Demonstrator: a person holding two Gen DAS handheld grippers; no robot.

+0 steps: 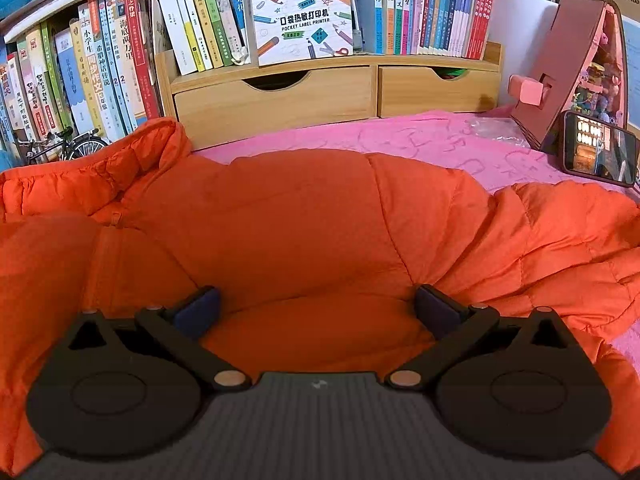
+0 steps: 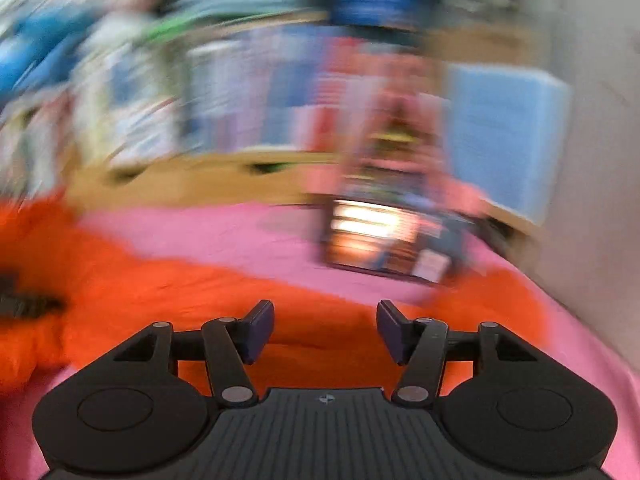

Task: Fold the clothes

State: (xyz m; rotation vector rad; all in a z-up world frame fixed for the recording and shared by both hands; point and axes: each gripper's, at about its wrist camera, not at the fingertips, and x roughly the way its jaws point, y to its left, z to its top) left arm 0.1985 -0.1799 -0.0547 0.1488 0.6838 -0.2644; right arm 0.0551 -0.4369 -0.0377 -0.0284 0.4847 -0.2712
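Beyond the left gripper (image 1: 318,310), whose fingers stand wide with a bulge of the puffy orange quilted jacket (image 1: 304,216) between them, a white box (image 1: 300,24) reads "POCKET LABEL PRINTER". The right gripper (image 2: 326,330) is half open, nothing pinched, over the jacket's edge. Ahead of it bare pink cloth (image 2: 224,236) lies open; everything farther off is badly blurred.

Motion blur smears the right wrist view: the bookshelf (image 2: 240,80) and phone (image 2: 384,236) lose all detail. In the left wrist view, the orange jacket (image 1: 300,220) runs past both side edges.
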